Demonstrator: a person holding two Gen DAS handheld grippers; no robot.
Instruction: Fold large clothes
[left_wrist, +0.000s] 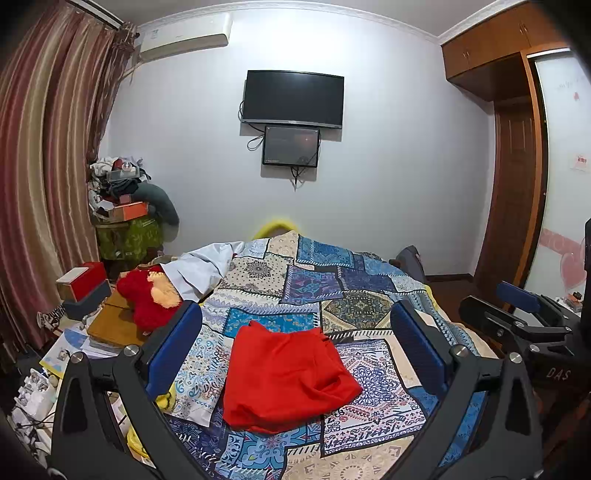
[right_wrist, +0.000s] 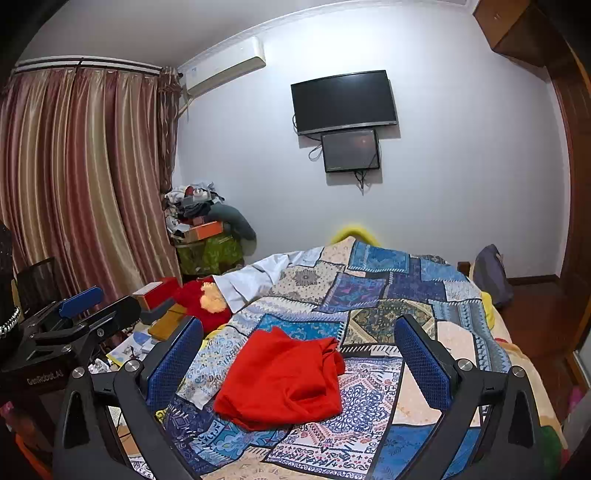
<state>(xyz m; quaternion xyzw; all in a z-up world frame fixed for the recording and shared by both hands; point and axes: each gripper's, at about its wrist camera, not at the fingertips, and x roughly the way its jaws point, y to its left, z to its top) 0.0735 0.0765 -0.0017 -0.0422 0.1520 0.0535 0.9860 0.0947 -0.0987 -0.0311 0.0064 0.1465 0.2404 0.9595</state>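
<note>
Left wrist view: your red garment (left_wrist: 286, 376) sits bunched on the patchwork bedspread (left_wrist: 354, 295), looks already folded down, so nothing needs holding. Both your left tongs (left_wrist: 295, 350) and right tongs (right_wrist: 299, 354) hang above it, jaws wide apart, gripping nothing. Red plush toy (left_wrist: 147, 299) lies off left.

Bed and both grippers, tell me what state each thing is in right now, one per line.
Red garment: folded into a rough bundle, lying loose on the bed, held by nothing.
Patchwork bedspread: spread over the bed, rumpled at the far left.
Left gripper: fingers open, above the bed, touching nothing.
Right gripper: fingers open, above the bed, touching nothing.
Wall TV: screen dark.
Curtains: drawn shut.
</note>
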